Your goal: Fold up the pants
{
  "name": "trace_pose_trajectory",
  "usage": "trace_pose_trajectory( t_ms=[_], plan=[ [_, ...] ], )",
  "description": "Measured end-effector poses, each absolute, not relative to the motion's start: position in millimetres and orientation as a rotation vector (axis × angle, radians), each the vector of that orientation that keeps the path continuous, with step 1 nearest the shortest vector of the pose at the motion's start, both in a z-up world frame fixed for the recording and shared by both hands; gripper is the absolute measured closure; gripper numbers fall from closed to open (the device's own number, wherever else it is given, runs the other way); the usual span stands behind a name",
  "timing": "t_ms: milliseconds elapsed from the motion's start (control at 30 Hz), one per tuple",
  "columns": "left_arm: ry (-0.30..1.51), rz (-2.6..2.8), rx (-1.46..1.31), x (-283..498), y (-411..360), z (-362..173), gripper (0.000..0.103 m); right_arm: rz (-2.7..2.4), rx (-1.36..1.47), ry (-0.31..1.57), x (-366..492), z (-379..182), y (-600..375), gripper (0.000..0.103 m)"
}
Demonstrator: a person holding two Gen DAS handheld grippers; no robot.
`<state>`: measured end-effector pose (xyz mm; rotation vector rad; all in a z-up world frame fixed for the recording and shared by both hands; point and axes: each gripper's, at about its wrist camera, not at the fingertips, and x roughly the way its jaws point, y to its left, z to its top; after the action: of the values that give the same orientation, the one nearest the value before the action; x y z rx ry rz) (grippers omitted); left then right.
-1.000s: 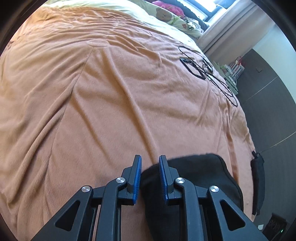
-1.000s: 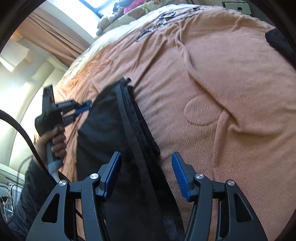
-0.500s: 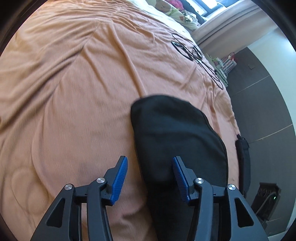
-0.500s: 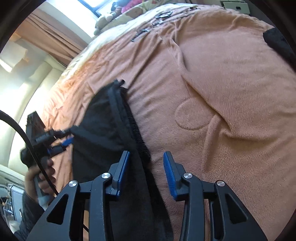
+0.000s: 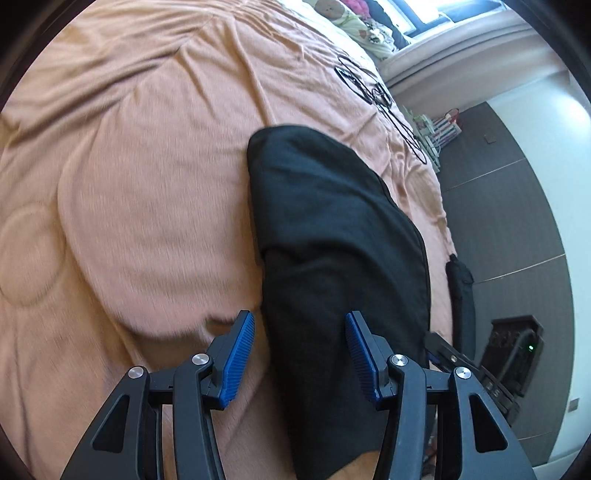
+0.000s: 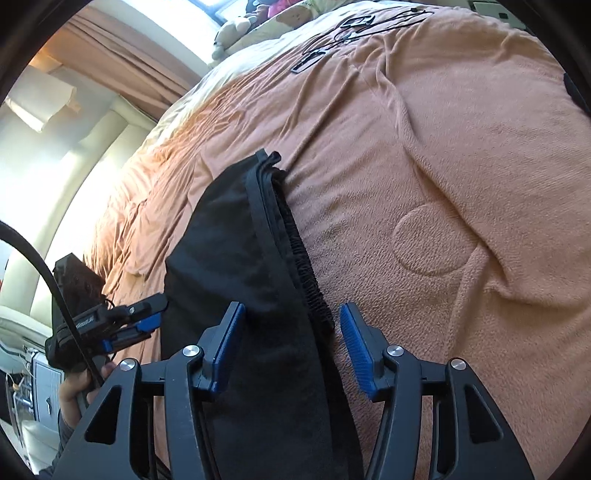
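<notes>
The black pants (image 5: 332, 236) lie folded in a long strip on the orange blanket (image 5: 147, 166). My left gripper (image 5: 300, 354) is open above the near part of the pants, holding nothing. In the right wrist view the pants (image 6: 236, 251) show their elastic waistband (image 6: 295, 243) along the right edge. My right gripper (image 6: 290, 349) is open, its fingers on either side of the waistband edge, holding nothing. The left gripper (image 6: 144, 325) shows at the left of that view, held by a hand, beside the pants' far edge.
Black cables (image 5: 373, 92) and small devices lie on the blanket at the far end, also in the right wrist view (image 6: 347, 33). Pillows and a soft toy (image 6: 236, 29) sit by the window. A dark item (image 5: 460, 295) hangs at the bed edge, above dark floor.
The left gripper opened, let go of the pants and drew back; the pants now lie flat. The right gripper closed partway, then opened wide again by the waistband.
</notes>
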<state>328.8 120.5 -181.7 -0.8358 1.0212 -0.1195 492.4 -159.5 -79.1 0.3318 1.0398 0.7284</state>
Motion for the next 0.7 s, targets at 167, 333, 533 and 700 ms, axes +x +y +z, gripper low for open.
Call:
trace_pose_trajectory(
  t_ms=[167, 333, 533, 700],
  plan=[
    [1.010, -0.144, -0.896, 314, 111, -189, 0.049, 0.760, 0.327, 1.029, 495, -82, -151, 0.051],
    [1.028, -0.183, -0.930, 304, 96, -197, 0.049, 0.760, 0.309, 1.031, 496, -88, -145, 0.052],
    [1.027, -0.199, -0.905, 292, 88, -196, 0.082, 0.765, 0.338, 1.046, 490, -93, -144, 0.062],
    [1.017, -0.195, -0.877, 285, 97, -185, 0.087, 0.767, 0.357, 1.067, 479, -89, -139, 0.065]
  ],
)
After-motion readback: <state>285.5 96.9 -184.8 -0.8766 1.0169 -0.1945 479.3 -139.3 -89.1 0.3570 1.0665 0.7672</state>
